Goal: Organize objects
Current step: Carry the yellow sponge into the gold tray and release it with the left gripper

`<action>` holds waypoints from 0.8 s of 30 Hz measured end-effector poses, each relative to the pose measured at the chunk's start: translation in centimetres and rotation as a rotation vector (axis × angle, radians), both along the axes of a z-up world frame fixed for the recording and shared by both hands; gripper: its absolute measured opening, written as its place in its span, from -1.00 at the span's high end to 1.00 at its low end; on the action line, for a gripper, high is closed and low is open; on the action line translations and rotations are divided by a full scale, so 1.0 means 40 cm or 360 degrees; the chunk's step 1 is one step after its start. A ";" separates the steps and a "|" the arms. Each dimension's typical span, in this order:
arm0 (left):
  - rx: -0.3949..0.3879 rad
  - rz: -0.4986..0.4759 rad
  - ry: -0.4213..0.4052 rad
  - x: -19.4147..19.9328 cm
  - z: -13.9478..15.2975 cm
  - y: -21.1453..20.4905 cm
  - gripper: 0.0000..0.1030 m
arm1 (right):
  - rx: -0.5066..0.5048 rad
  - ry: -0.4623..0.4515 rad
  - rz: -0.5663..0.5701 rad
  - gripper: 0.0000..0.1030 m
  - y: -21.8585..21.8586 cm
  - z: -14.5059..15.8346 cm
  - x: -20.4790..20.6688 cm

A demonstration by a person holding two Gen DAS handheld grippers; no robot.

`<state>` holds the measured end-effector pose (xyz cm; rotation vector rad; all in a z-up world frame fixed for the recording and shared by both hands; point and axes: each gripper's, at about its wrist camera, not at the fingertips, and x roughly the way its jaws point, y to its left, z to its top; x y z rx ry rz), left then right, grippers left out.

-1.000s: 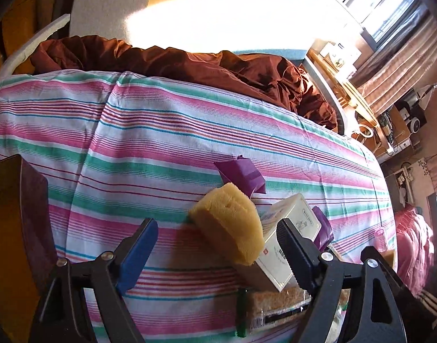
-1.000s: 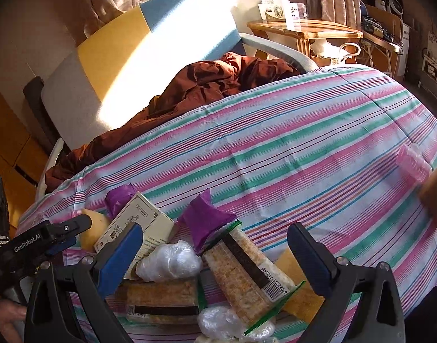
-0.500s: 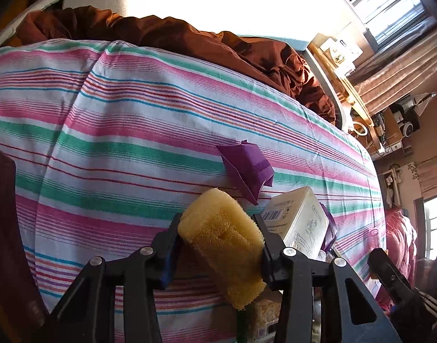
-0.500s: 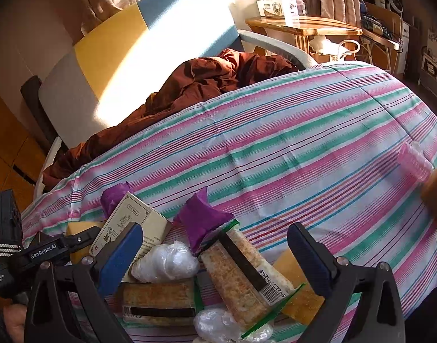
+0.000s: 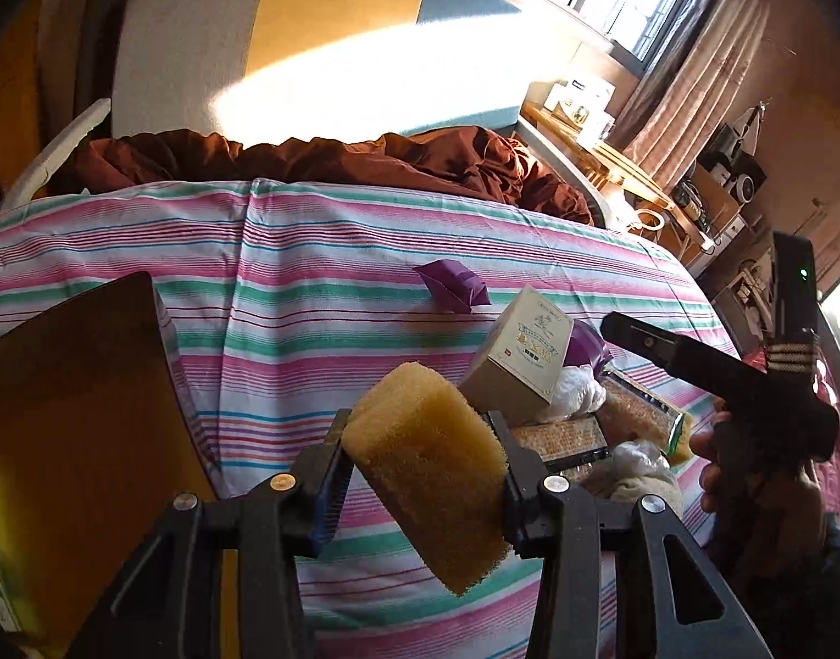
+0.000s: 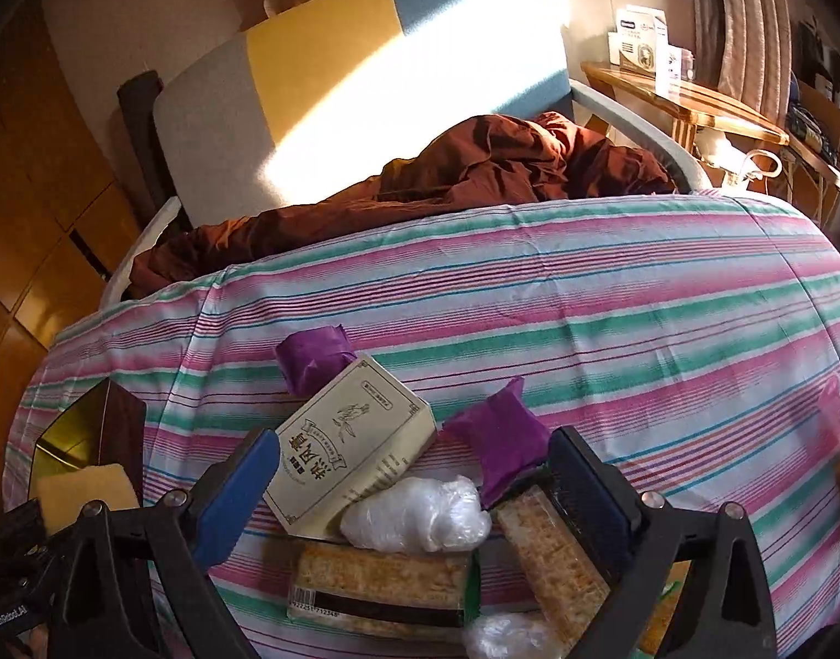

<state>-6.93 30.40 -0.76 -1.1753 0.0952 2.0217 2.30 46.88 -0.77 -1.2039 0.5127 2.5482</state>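
We held the yellow sponge (image 5: 425,472) clamped between the fingers of the left gripper (image 5: 420,461), lifted clear of the striped bedspread (image 5: 310,285) — a dark open box (image 5: 79,384) stood just to its left. To the right lay the pile: a cream carton (image 5: 521,359) leaning on a purple packet (image 5: 584,343), with cracker packs (image 5: 562,436) and a clear plastic bundle (image 5: 576,390) beside it. A second purple packet (image 5: 452,285) sat apart, farther up the bedspread.

The right gripper (image 6: 414,483) hovered over that pile with its fingers apart — the cream carton (image 6: 354,439), the plastic bundle (image 6: 414,513) and the cracker packs (image 6: 381,585) showed between them, none of them gripped. A brown blanket (image 6: 474,176) was bunched at the far edge.
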 end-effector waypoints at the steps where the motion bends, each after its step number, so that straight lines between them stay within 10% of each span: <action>1: 0.0010 0.0001 0.0016 0.006 0.007 -0.019 0.11 | 0.0044 -0.0009 0.0038 -0.95 -0.010 0.005 -0.024; 14: 0.0130 0.0121 -0.0007 0.014 0.032 -0.203 0.10 | 0.0270 -0.0516 0.0477 -0.82 -0.113 -0.127 -0.371; 18: 0.0137 0.0169 -0.0041 0.006 0.021 -0.241 0.10 | 0.0273 -0.0601 0.0520 0.13 -0.133 -0.173 -0.399; 24: 0.0138 0.0222 -0.0071 0.010 -0.002 -0.283 0.10 | 0.0312 -0.0563 0.0690 0.18 -0.247 -0.165 -0.356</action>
